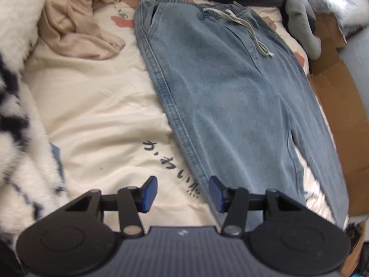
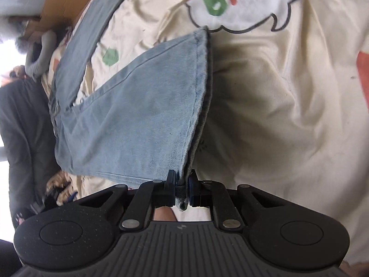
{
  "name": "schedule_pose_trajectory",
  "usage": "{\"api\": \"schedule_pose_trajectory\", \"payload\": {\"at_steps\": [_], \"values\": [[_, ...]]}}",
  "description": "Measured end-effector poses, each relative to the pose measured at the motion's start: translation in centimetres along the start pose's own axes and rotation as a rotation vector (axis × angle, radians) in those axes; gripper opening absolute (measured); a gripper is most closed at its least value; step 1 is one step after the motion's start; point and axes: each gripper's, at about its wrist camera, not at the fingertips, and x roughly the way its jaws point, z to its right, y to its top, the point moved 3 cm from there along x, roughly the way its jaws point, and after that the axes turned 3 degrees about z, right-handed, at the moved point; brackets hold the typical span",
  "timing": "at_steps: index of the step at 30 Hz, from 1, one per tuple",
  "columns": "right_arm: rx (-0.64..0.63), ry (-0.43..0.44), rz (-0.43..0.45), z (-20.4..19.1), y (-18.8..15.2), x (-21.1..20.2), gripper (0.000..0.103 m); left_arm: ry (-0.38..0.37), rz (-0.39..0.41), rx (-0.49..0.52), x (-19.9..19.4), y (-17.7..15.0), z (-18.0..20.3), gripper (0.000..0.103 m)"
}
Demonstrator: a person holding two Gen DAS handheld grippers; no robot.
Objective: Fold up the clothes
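We pinch one hem of the jeans while our other gripper hangs open above them.

Our right gripper [image 2: 182,190] has its jaws closed tight on the hem corner of one leg of the light blue jeans [image 1: 221,87], lifting that leg off the cream printed bedcover [image 1: 96,106]. Our left gripper [image 1: 183,194] hovers with jaws parted about halfway, nothing between them, over the bedcover just beside the jeans' side seam. A beige garment [image 1: 73,20] lies crumpled near the waistband.
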Motion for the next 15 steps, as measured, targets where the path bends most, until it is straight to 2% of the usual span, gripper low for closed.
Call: {"api": "schedule_pose_trajectory", "payload": {"at_steps": [5, 11, 15], "values": [[-0.039, -0.043, -0.017, -1.7, -0.8, -1.6, 0.008, -0.032, 0.009, -0.047, 2.1, 0.7, -0.4, 0.049], [-0.045, -0.086, -0.025, -2.6, -1.6, -2.5, 0.008, -0.045, 0.027, -0.103, 4.0, 2.3, -1.3, 0.040], [-0.050, -0.106, -0.029, -3.2, -1.9, -3.0, 0.008, -0.081, 0.048, -0.127, 4.8, 4.0, -1.7, 0.023]]}}
